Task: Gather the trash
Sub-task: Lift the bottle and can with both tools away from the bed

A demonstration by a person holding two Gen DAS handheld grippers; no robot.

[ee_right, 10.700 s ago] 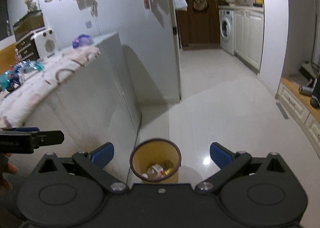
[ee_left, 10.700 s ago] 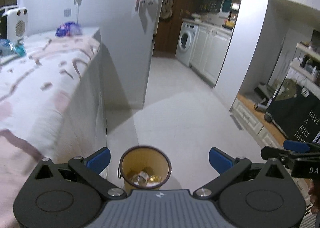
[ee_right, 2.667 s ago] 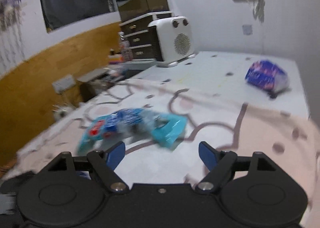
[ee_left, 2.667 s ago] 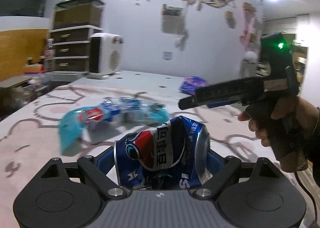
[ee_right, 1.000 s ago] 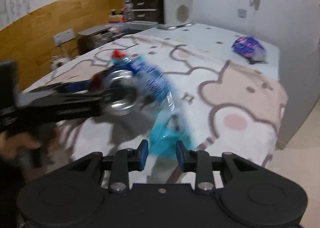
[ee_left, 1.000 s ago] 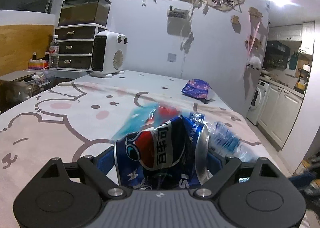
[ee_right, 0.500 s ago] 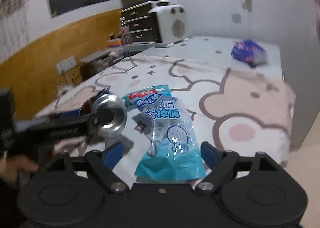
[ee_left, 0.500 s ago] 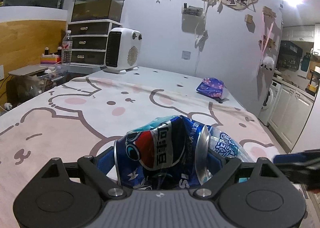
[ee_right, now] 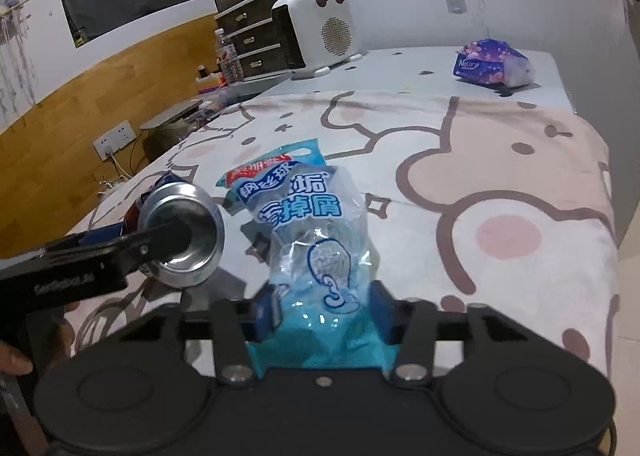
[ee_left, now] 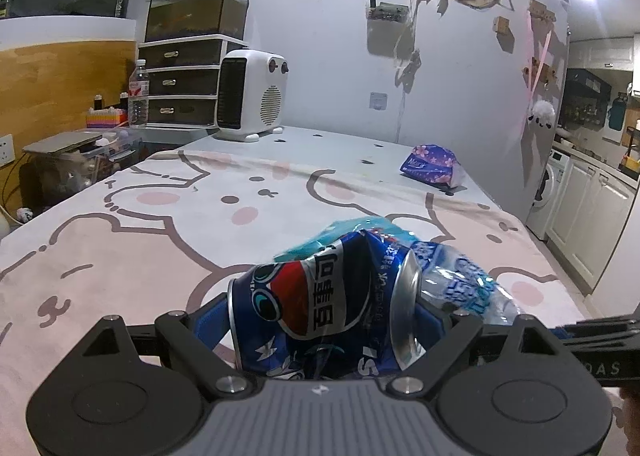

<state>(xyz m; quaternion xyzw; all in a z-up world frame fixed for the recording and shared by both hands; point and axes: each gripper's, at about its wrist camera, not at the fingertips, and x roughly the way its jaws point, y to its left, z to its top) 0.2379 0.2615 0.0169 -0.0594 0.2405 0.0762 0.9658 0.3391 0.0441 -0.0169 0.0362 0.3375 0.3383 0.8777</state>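
Observation:
A crushed blue Pepsi can (ee_left: 304,296) sits crosswise between the jaws of my left gripper (ee_left: 320,318), which is shut on it above the blanket. In the right wrist view the can's silver end (ee_right: 184,232) shows at the left. A clear and turquoise plastic bag (ee_right: 316,224) with blue lettering lies on the blanket just right of the can. My right gripper (ee_right: 322,312) is closing on the bag's near end, and its blue pads touch the bag's two sides. Behind the can, the bag (ee_left: 460,288) also shows in the left wrist view.
A pink bear-pattern blanket (ee_right: 500,176) covers the table. A purple tissue pack (ee_right: 492,60) lies at the far right, and a white heater (ee_right: 316,28) stands at the back by dark drawers (ee_right: 256,40). The table's edge drops to the floor on the right.
The right gripper went from narrow jaws on the swinging bag to wide open with the bag lying on the blanket, then closed on its near end. The left gripper kept the can.

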